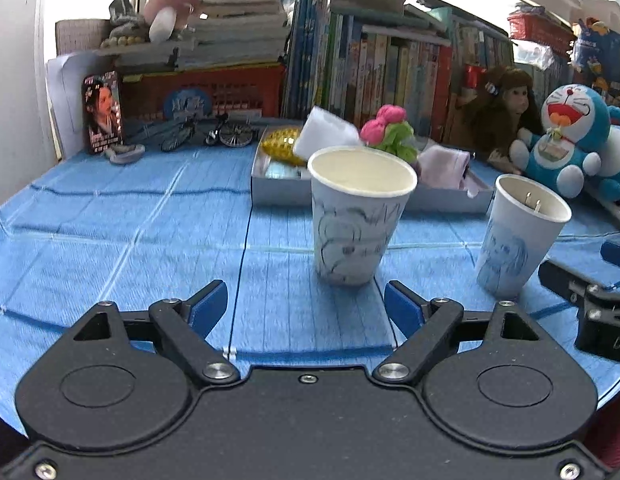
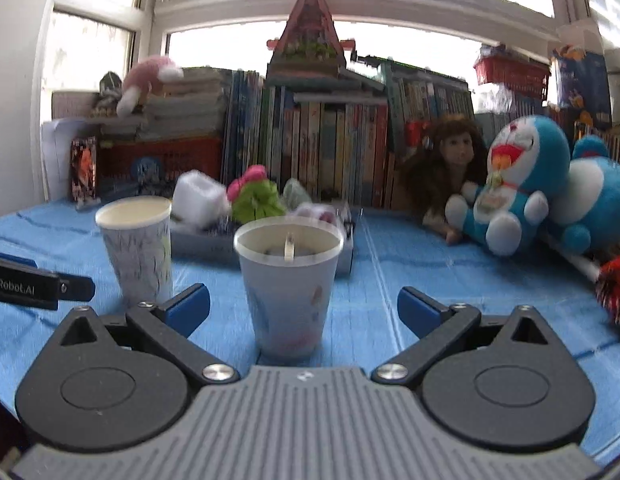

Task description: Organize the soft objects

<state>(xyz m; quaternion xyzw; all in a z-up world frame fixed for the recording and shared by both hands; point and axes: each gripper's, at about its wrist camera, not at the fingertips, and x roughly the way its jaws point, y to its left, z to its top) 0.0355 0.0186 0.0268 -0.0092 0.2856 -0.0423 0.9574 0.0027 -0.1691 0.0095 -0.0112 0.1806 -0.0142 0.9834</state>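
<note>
Pointing slightly down, both tongs spread: L tongs (image 1: 306, 304) w/ nothing between, R tongs (image 2: 304, 306) around cup (image 2: 288, 288).

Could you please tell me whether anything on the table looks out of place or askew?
Nothing is spilled or toppled. Both paper cups stand upright on the blue cloth. The soft things in the grey tray are heaped loosely, with a white piece sticking up.

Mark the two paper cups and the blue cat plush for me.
Left paper cup (image 1: 355, 216), left wrist view, on its drawn side wall.
Right paper cup (image 2: 288, 296), right wrist view, on its front wall.
Blue cat plush (image 2: 509, 184), right wrist view, on its face.
</note>
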